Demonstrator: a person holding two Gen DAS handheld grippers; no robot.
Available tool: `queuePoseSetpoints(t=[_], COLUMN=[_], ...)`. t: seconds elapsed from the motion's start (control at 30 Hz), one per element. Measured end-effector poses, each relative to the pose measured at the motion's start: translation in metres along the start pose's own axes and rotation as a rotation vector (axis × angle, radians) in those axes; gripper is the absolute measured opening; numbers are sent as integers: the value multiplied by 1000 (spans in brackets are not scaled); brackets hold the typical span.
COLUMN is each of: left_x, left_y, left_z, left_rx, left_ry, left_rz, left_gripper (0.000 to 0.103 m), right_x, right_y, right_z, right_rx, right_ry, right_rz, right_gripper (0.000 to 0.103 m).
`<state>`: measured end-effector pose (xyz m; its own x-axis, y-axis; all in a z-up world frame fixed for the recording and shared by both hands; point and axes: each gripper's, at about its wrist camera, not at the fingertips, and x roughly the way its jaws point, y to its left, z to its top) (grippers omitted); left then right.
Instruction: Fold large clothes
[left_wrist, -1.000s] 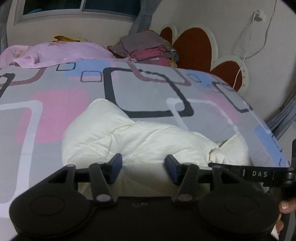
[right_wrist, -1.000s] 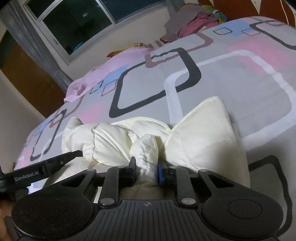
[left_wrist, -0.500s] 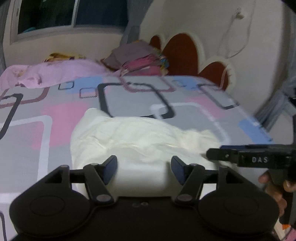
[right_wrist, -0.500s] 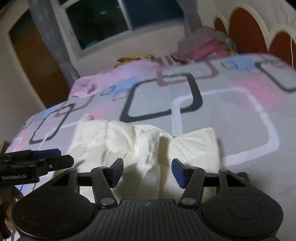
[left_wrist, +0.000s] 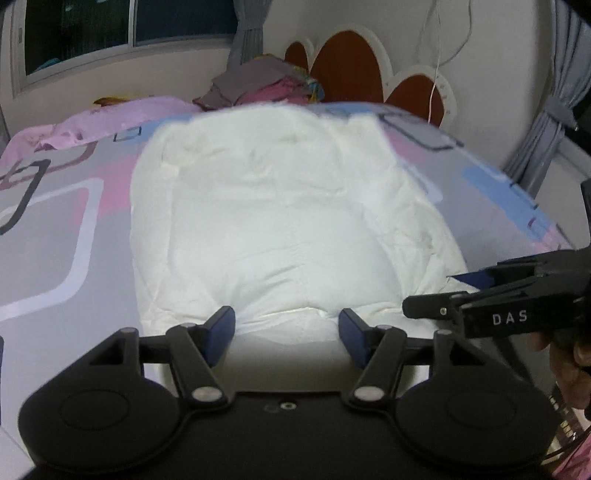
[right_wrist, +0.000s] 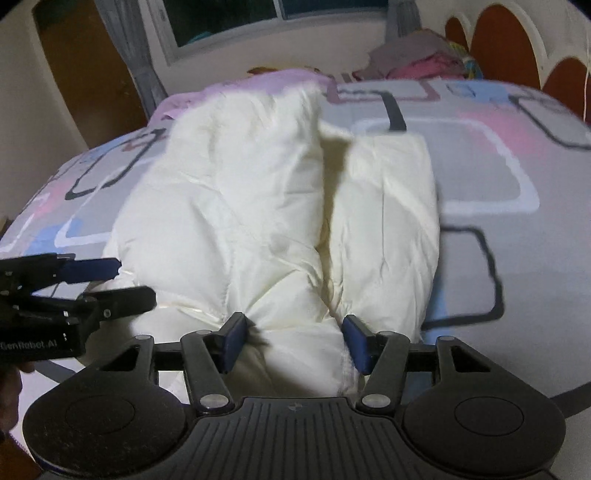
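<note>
A cream puffy garment (left_wrist: 273, 229) lies bunched on the patterned bed; it also shows in the right wrist view (right_wrist: 273, 221) as two thick lobes with a fold between them. My left gripper (left_wrist: 287, 334) is open, its blue pads on either side of the garment's near edge. My right gripper (right_wrist: 295, 341) is open around the garment's near end, not pinching it. The right gripper shows from the side in the left wrist view (left_wrist: 480, 302), and the left gripper in the right wrist view (right_wrist: 85, 284).
The bed sheet (left_wrist: 55, 229) has grey, pink and blue squares. A pink blanket (left_wrist: 110, 118) and a pile of folded clothes (left_wrist: 258, 83) lie at the far end by the headboard (left_wrist: 347, 70). A window (right_wrist: 221, 18) and curtains are behind.
My right gripper has let go of the garment and opened wide. Both grippers have come closer to the garment, which now fills more of each view and lies more spread out.
</note>
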<state>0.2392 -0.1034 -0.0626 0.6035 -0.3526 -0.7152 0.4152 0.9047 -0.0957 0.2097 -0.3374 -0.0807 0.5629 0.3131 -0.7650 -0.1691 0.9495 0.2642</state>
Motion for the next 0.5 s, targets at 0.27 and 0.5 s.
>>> queuePoseSetpoints(t=[0.27,0.5], left_x=[-14,-35], left_y=[8,58], left_z=[2,7], left_rx=[-42,-205], left_ry=[-17,-93], left_rz=[-4,63], left_gripper=[74,102], right_x=[-11,-50], right_y=[-7,-58], right_z=[3,31], right_rx=[16,200], right_ry=[-27,-168], right_rz=[3,28], right_gripper=[57,76])
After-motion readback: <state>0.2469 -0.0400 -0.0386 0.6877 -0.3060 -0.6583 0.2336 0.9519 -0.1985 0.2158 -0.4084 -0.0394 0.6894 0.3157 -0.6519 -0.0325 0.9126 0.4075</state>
